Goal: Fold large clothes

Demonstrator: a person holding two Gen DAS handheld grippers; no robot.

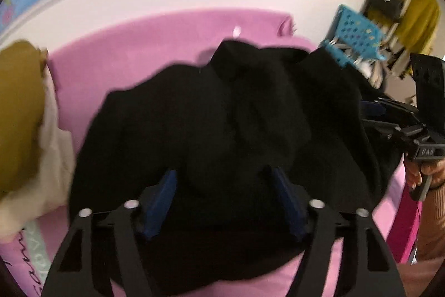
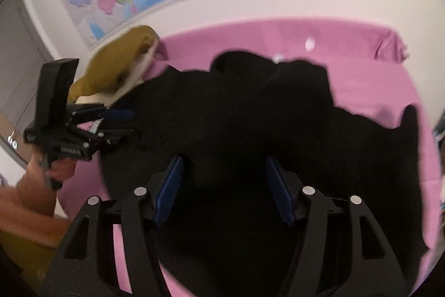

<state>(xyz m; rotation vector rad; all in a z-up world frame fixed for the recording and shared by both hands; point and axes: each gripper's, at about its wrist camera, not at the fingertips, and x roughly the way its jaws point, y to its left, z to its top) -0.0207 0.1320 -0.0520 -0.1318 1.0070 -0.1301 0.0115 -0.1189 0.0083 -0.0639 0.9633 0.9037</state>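
both grippers spread, empty: left gripper (image 1: pixel 224 185); right gripper (image 2: pixel 222 174) | black garment (image 1: pixel 222 113) beneath | blue basket (image 1: pixel 358 36): contents unclear

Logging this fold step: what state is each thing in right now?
Black garment: rumpled, spread on the pink sheet.
Left tongs: open, gripping nothing.
Right tongs: open, gripping nothing.
Blue basket: tilted.
Mustard cloth: heaped beside the garment.

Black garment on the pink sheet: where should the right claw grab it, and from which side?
Probably the outer right edge of the black garment, where a flap stands clear against the pink sheet. Come in from the right, over bare sheet; the middle is a bunched heap with no clean edge.
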